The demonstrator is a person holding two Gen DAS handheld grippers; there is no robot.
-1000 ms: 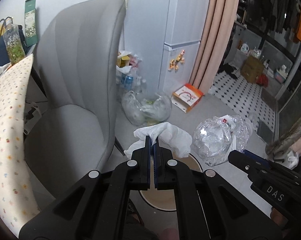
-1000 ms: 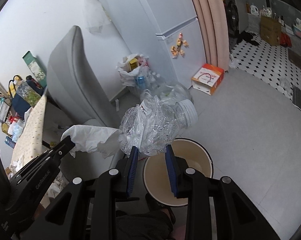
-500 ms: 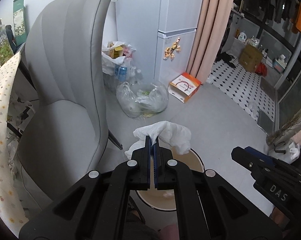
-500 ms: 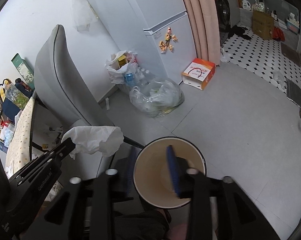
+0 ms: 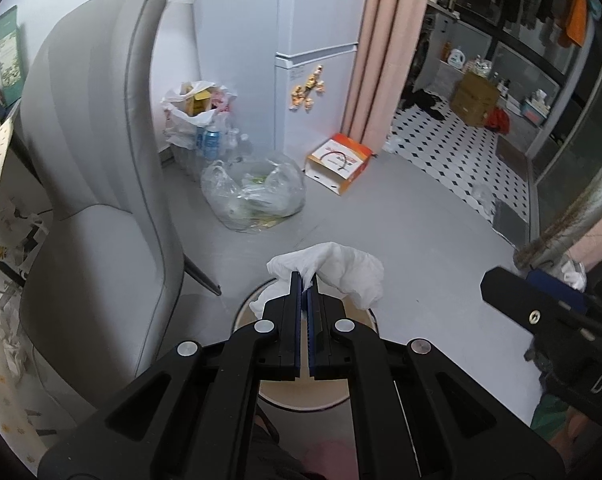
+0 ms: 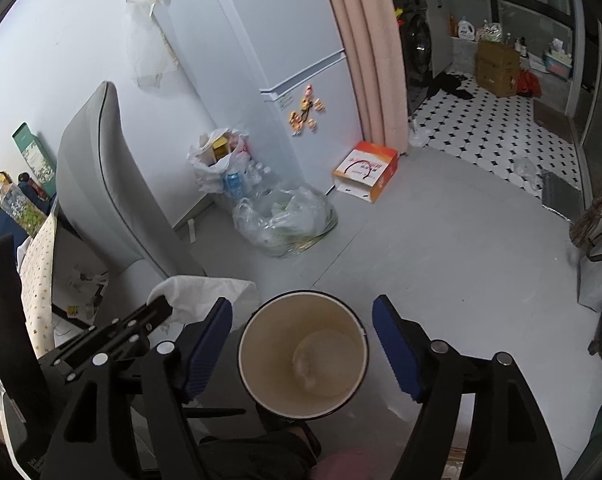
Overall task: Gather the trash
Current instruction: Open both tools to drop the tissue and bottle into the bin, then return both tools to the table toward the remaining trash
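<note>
Item: crumpled white tissue (image 5: 341,270), paper, one wad. Location: held in the air above the rim of the bin (image 6: 247,332), pinched at one corner by the left claw (image 5: 304,286), whose two fingers are pressed together on it; most of the wad hangs loose ahead and to the right of the tips. In the right wrist view the same wad sits just left of the bin mouth, not yet over its centre.

Handling, as judged: very light, soft, no stiffness; it will sag and flutter, not swing. Not fragile in any way that matters, though thin paper may tear if tugged. Not slippery, but a thin pinch can let it slide out. Best hold is the bunched, folded part, where several layers stack; a single loose edge gives little to grip. On release it may cling to the blue pads or drift past the rim, so it is likely better let go low and over the middle of the opening.

Item: right claw (image 6: 301,334). State: fingers spread wide apart, nothing between them, hanging over the bin. A pale clear shape lies at the bin's bottom; what it is cannot be told for certain.

Item: bin, round, cream inside, dark rim, standing on the grey floor (image 6: 441,248).
</note>
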